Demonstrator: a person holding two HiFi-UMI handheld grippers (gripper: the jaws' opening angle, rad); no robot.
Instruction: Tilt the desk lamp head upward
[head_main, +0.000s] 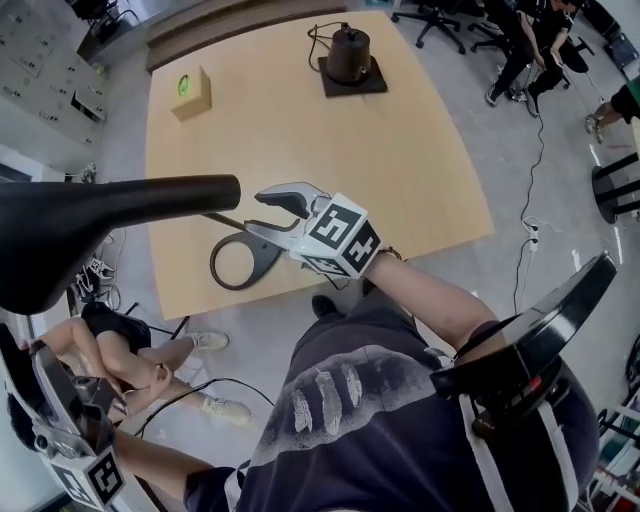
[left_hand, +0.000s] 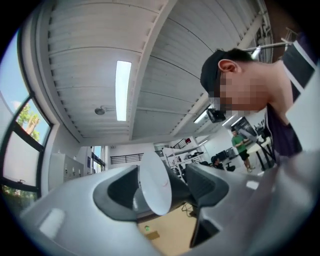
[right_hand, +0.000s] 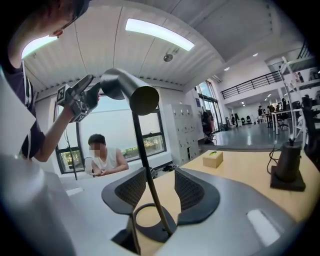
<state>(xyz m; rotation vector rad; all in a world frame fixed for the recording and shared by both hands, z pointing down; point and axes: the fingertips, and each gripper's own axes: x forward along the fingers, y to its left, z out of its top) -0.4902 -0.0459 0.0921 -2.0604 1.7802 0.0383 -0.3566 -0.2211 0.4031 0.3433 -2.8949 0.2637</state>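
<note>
Lamp head (head_main: 95, 225) within spread left claw (left_hand: 161, 185) (stem (right_hand: 144, 157) within spread right claw (right_hand: 159, 184))

Black lamp head (head_main: 100, 225); pale wood tabletop (head_main: 300, 150); tan box (head_main: 190, 93), green spot, at eleven o'clock; cube on right gripper (head_main: 272, 215) black-and-white squares.

Left gripper (left_hand: 164, 190) fingers apart, right gripper (right_hand: 161, 189) fingers apart
</note>
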